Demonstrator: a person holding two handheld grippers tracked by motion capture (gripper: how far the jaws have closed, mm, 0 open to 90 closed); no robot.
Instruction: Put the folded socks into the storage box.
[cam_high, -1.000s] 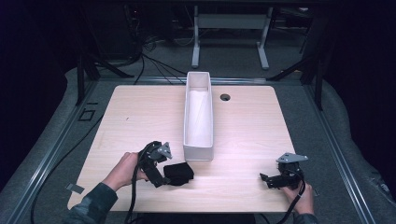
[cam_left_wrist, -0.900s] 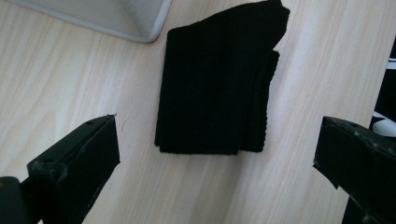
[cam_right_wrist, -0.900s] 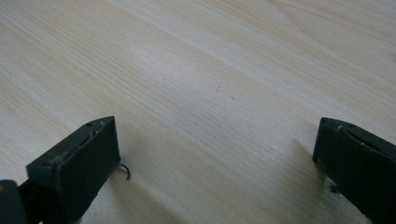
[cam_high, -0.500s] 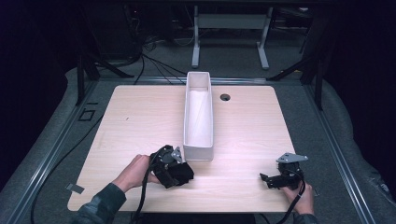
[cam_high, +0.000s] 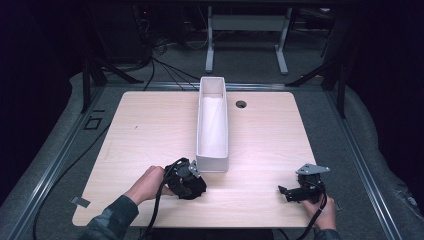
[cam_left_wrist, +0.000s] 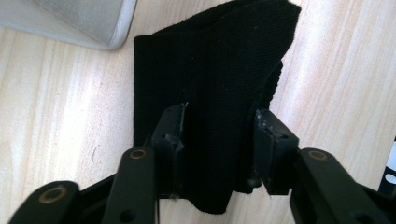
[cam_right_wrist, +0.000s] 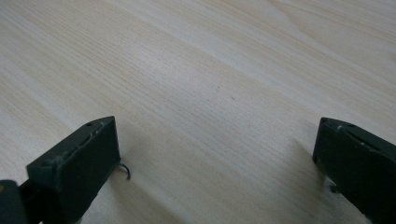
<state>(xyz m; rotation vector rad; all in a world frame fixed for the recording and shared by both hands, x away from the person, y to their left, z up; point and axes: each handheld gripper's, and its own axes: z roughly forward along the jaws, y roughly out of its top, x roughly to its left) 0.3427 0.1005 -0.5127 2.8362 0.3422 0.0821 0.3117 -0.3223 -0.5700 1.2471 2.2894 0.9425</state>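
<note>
A folded black cloth (cam_high: 196, 190) lies on the wooden table just in front of the near end of a long white bin (cam_high: 212, 125). My left gripper (cam_high: 188, 179) is down on the cloth. In the left gripper view its jaws press against both sides of a bunched fold of the cloth (cam_left_wrist: 215, 79), left gripper (cam_left_wrist: 219, 140) partly closed on it. The bin's corner (cam_left_wrist: 84, 18) shows at the upper left there. My right gripper (cam_high: 286, 192) rests low at the table's front right, and in the right gripper view the right gripper (cam_right_wrist: 217, 144) stands wide open over bare wood.
The bin runs lengthwise down the table's middle (cam_high: 150, 130). A round cable hole (cam_high: 241, 104) sits right of the bin's far end. A small grey tag (cam_high: 80, 201) lies at the front left corner. Cables trail off the front edge.
My left gripper slid right from beside the cloth onto it and its jaws now straddle and pinch the fabric. The right gripper has stayed put.
</note>
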